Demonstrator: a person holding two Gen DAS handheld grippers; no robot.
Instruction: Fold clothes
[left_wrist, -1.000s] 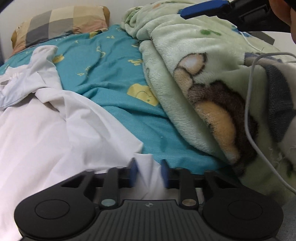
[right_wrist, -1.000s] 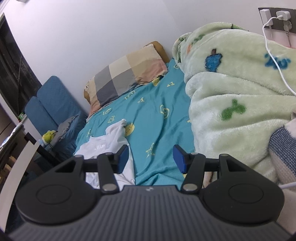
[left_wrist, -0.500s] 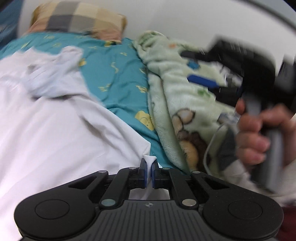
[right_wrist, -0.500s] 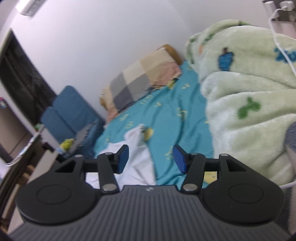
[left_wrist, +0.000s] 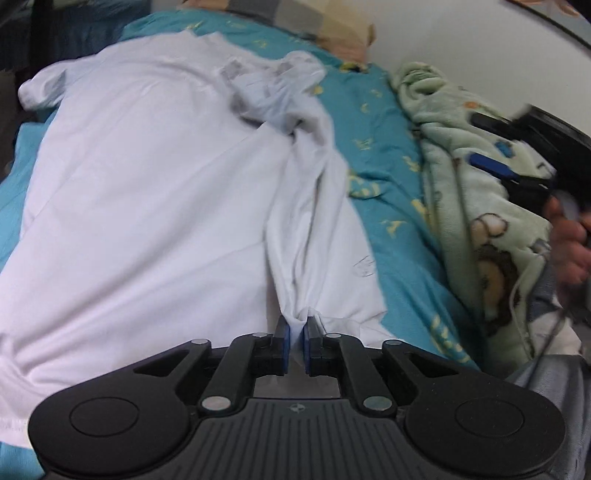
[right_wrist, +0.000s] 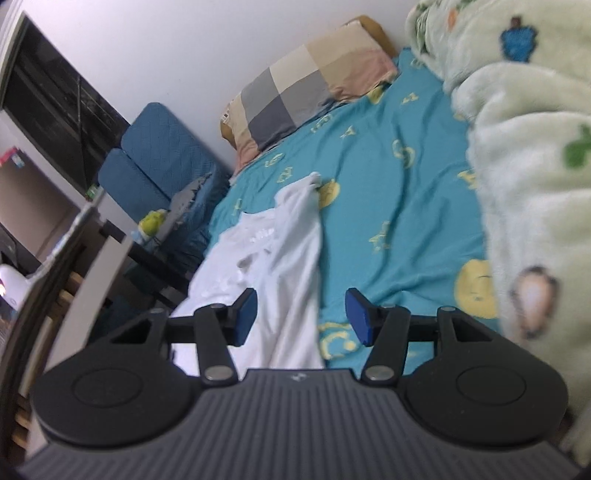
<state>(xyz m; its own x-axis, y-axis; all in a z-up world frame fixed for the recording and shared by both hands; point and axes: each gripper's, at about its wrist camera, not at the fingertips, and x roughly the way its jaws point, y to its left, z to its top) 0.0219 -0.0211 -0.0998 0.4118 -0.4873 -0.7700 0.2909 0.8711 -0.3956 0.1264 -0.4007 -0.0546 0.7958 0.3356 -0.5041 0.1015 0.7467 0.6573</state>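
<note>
left gripper (left_wrist: 294, 334) clamped on white shirt (left_wrist: 155, 192) hem corner, shirt spread over teal bed sheet (left_wrist: 373, 147). right gripper (right_wrist: 301, 315) jaws apart, empty, above shirt edge. fold starting; next likely: right needs second corner grip.

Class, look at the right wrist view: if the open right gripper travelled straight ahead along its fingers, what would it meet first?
Most likely the white shirt, whose edge lies ahead between the open fingers of the right gripper. Just right of it is the teal bedsheet, and depth is unclear, so it might touch the sheet first.
</note>
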